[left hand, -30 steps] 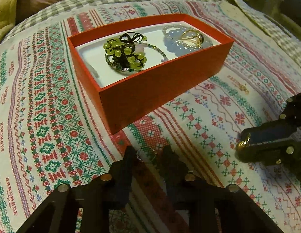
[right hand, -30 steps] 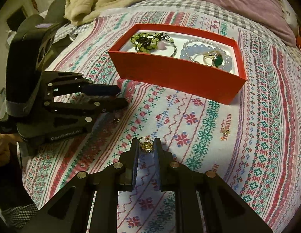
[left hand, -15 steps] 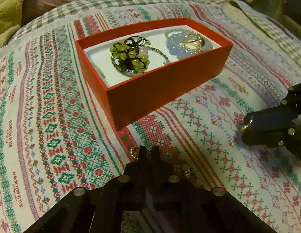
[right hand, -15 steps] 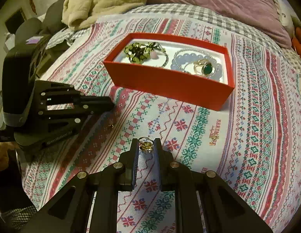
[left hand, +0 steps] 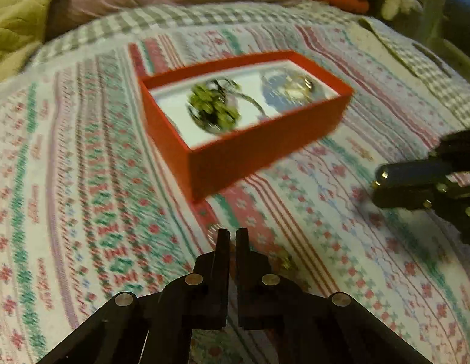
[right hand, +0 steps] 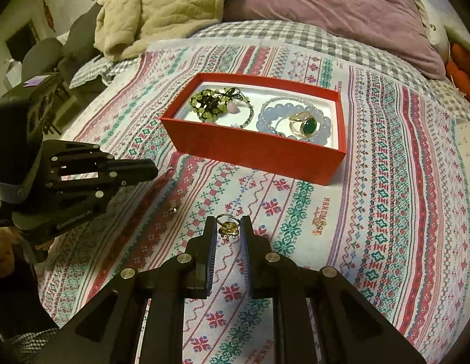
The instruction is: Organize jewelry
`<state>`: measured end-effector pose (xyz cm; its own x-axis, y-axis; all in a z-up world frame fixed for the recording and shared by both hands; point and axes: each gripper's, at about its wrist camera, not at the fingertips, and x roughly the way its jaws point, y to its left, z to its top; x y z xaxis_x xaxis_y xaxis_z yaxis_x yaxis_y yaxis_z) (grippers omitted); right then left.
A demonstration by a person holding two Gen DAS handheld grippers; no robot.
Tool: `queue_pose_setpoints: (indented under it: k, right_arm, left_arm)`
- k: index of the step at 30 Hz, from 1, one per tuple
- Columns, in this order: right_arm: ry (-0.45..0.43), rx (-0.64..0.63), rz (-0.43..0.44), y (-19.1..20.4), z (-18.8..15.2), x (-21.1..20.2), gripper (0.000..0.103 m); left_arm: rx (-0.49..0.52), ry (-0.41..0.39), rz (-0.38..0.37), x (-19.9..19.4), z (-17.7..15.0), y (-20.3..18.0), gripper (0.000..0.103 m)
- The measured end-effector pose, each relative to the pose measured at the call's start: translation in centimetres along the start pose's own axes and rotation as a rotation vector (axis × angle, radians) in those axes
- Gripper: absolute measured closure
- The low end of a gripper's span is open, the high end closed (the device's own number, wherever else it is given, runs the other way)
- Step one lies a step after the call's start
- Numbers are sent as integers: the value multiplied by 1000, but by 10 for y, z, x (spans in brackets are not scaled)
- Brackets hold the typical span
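At lower centre of its own view, the right gripper (right hand: 228,227) pinches a gold ring (right hand: 227,226); at mid left, the left gripper (right hand: 150,168) is closed on a small ring (right hand: 169,172). Next move, probably: carry both to the red box (right hand: 259,151) at centre.

Left claw (left hand: 232,233) pinched closed; right claw (right hand: 228,227) narrowly parted, both angled downward.

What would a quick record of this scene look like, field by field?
surface: patterned cloth on a bed
box: open red box with white lining
in box: green bead piece, pale blue bead bracelet, gold ring with green stone
right gripper: shut on a small gold ring
left gripper: shut, a small ring at its tip
loose on cloth: small gold pieces
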<state>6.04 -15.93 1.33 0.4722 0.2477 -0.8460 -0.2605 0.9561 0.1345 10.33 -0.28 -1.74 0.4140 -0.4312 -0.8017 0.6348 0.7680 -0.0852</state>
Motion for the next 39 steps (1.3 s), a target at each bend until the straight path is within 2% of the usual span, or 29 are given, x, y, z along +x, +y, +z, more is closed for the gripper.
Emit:
queue_pose_setpoints:
  k: [1,2,3,5,10,17,29,39]
  right_arm:
    - [2,-2,1,1,-1,0,87]
    - [6,-4,2,2,-1,1,87]
    - [9,-6,3,2,-1,2,87]
    - [15,-10,5,3,-2,5,87]
    - [18,-19,4,6,-2,6,87]
    - [1,-1,-6,3,-1,2,87]
    - [-28,4,-13,13,-7,-11,87]
    - [-50,16,-35,10,-6,-16,87]
  left_arm:
    - [-2,10,1,2,-2,0,99]
    - [-1,28,3,7,-3,-1,84]
    - [2,39,9,10,-4,-3,64]
    - [13,44,40,19,-5,-5,54]
    - [29,35,64,29,-3,-8,54]
    - [-10,10,60,33,-3,-3,56]
    - [-49,-6,119,28,-6,-1,86]
    - [-25,-8,148,26,-1,-6,86]
